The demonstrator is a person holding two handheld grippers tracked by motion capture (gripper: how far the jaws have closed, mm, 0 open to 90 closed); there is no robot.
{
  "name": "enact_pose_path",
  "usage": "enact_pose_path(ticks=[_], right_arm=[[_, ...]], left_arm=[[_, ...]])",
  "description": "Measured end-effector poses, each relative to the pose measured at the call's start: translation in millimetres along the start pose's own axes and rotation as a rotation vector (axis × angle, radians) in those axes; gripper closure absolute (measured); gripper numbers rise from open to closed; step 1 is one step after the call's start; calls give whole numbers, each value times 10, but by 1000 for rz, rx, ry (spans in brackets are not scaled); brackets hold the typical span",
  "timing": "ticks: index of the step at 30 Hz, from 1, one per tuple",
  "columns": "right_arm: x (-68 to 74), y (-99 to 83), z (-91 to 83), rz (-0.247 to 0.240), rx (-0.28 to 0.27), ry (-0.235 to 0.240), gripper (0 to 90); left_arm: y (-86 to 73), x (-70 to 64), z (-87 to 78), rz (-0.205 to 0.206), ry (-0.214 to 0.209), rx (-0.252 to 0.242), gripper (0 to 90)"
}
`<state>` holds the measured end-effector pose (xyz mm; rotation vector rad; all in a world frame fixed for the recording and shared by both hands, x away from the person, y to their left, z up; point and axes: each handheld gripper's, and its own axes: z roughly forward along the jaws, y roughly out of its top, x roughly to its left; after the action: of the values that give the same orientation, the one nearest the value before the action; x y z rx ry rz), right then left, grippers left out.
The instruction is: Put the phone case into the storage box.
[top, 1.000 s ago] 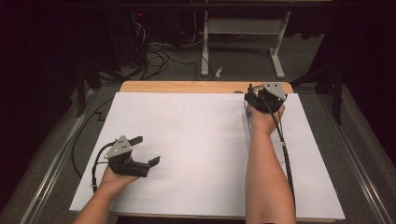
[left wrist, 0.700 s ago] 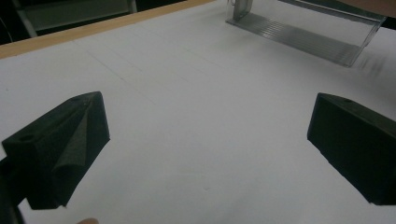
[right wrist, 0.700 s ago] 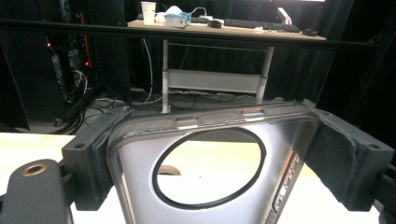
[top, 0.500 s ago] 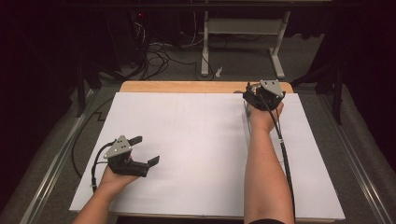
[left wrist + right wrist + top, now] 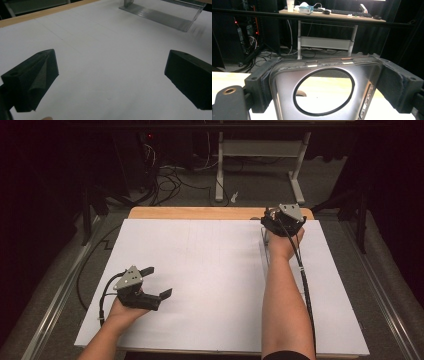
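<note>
A clear phone case (image 5: 284,100) with a black ring in its back stands upright between the jaws of my right gripper (image 5: 327,77), which is shut on its two side edges. From above, that right gripper (image 5: 282,217) sits at the far right of the white table sheet (image 5: 210,285), with the case (image 5: 263,237) hanging faintly visible under it. In the left gripper view the case (image 5: 160,16) shows far off at the top right. My left gripper (image 5: 159,281) rests low at the near left, open (image 5: 110,82) with bare sheet between its jaws.
The wooden table edge (image 5: 200,213) runs along the far side. Beyond it are cables on the floor (image 5: 170,177) and a white desk frame (image 5: 260,150). Metal rails (image 5: 55,300) flank the table on both sides.
Hardly anything: the right gripper with the case has edged very slightly left. The left gripper has stayed in place, open.
</note>
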<state>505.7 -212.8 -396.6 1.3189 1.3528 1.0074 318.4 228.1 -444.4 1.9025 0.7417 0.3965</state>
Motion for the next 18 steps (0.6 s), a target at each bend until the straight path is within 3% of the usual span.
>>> enact_pose_path(ticks=[18], right_arm=[[-20,-17,11,27,12,-1,108]], left_arm=[[-1,4,-1,1,0,3,4]])
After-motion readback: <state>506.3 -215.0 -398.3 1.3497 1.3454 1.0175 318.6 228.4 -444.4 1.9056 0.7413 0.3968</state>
